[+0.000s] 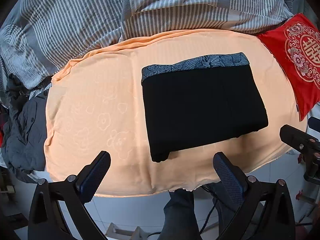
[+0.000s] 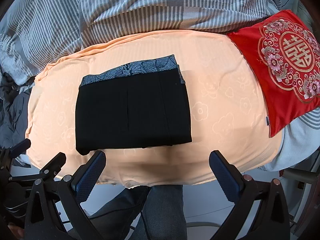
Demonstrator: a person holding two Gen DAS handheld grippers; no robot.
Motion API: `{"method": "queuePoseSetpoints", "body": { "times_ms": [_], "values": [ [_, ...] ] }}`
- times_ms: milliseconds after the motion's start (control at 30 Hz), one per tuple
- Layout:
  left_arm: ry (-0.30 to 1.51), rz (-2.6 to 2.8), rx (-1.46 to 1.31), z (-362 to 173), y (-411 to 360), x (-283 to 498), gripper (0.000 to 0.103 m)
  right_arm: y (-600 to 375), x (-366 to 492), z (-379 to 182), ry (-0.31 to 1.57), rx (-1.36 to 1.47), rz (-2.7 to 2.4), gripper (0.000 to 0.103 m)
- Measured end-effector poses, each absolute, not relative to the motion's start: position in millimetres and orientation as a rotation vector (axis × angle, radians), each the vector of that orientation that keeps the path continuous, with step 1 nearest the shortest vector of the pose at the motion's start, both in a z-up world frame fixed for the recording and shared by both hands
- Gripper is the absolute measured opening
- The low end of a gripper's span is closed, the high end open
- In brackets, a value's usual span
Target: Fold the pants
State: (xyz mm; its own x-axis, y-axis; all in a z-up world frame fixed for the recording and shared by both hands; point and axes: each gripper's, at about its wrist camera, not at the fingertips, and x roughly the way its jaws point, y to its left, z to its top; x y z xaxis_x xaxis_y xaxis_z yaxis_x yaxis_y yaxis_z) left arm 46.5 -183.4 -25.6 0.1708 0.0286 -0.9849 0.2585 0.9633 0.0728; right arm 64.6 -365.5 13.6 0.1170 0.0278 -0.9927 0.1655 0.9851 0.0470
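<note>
Left wrist view: the left gripper (image 1: 162,166) is spread wide and carries nothing; its fingertips hang above the near edge of the orange sheet (image 1: 96,108), short of the pants (image 1: 202,108). The pants lie as a compact black rectangle right of centre on the sheet, with a grey-blue patterned waistband (image 1: 196,64) along the far edge. The fold appears complete. Judged risk: a jaw descending here can snag the near-left corner, where layers bulge past the edge, and drag the stack open. The pad faces are dark blue with a fine cross-hatched grip texture, which catches cloth readily. The right gripper (image 1: 300,140) shows partly at the right border. A grey-and-white striped duvet (image 1: 80,20) lies bunched behind, a crumpled dark grey garment (image 1: 26,124) at the left, a glossy red embroidered cushion (image 1: 296,64) at the right. Right wrist view: the right gripper (image 2: 158,165) is likewise fully parted and empty, and hangs near the front edge of the sheet (image 2: 220,110). The pants (image 2: 132,112) sit left of centre, flat, matte, with vertical seams visible; near edge close to the left pad. Judged risk: the sheet is soft and embossed with flower and bear motifs, so pressure wrinkles it and shifts the stack. The left gripper (image 2: 26,154) shows partly at the left border.
</note>
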Motion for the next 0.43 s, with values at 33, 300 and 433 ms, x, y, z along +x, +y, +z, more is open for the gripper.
{"method": "queuePoseSetpoints", "body": {
  "times_ms": [33, 300, 433],
  "values": [
    [1.392, -0.166, 0.245, -25.3, -183.6, 46.3, 0.103, -365.9, 64.7, 13.7, 1.452, 0.159, -0.101, 0.103],
    [1.378, -0.188, 0.228, -23.0, -184.9, 44.2, 0.103, -364.4, 63.0, 11.9, 1.455, 0.156, -0.096, 0.103],
    [1.386, -0.188, 0.226, -23.9, -185.4, 43.6, 0.103, -363.5, 63.2, 11.7, 1.454, 0.155, -0.095, 0.103]
  ]
}}
